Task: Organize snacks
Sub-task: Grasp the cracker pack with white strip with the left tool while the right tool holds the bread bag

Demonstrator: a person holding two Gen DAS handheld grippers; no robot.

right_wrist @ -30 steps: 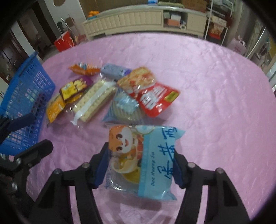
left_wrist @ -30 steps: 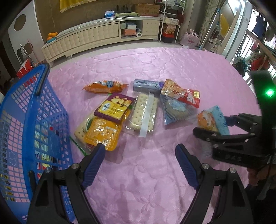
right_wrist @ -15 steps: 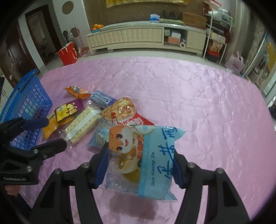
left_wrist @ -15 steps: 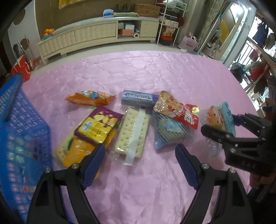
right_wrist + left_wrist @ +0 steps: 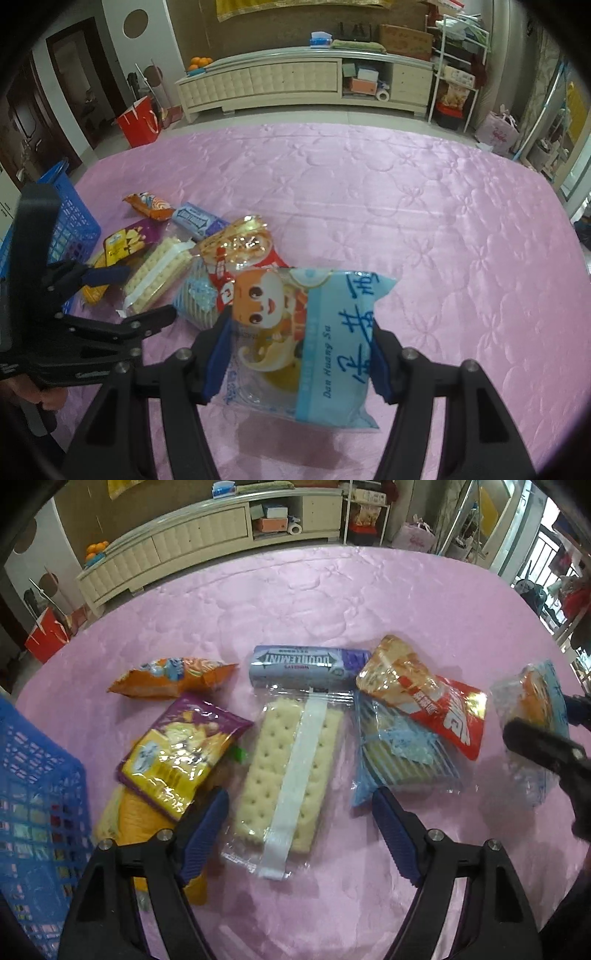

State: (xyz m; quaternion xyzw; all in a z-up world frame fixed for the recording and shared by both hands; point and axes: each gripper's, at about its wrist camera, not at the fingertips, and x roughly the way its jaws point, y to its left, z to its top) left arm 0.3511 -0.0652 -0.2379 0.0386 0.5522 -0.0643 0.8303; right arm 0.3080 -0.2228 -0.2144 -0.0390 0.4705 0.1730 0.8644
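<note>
Snacks lie bunched at the middle of the quilted pink tablecloth [image 5: 388, 602], close to the blue plastic mesh basket [image 5: 40, 797] at the lower left of your left wrist view, so each trip to it stays short.

Your right gripper [image 5: 297, 356] is clamped on the pale blue cellophane packet with the cartoon face [image 5: 306, 343]. Both pads press its long sides, and it is raised clear of the cloth, judging by the shadow beneath it. Gripping across the width keeps the soft wrapper flat instead of letting it fold.

Your left gripper [image 5: 299, 829] holds nothing. Its jaws stand wide, are closing a little, and straddle the near end of the clear-wrapped pack of pale crackers with a white band [image 5: 288, 771] without touching it. That pack is long and rigid, so lining the pads up on its long edges looks like the reason for this approach.

Around it lie the purple and yellow chip bag [image 5: 177, 753], the orange pouch [image 5: 173, 675], the grey-violet gum pack [image 5: 306, 664], the red and gold bag [image 5: 424, 694] and the blue-striped wafer pack [image 5: 399, 757].
</note>
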